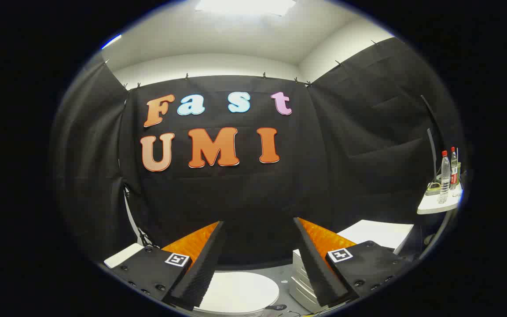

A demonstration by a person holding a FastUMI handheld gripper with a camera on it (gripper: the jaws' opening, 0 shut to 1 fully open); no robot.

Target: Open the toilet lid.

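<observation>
At the lower left of the frame a small white slab [123, 255] lies beside the left finger. The tool [258, 224] has its fingers spread wide apart, pinching nothing, both aimed at the black cloth wall [236, 193]. The white toilet lid [240, 293] lies flat and closed, low in the frame between and beneath the fingers, untouched. At the far right, two bottles [449, 174] stand on a white counter [434, 206].
</observation>
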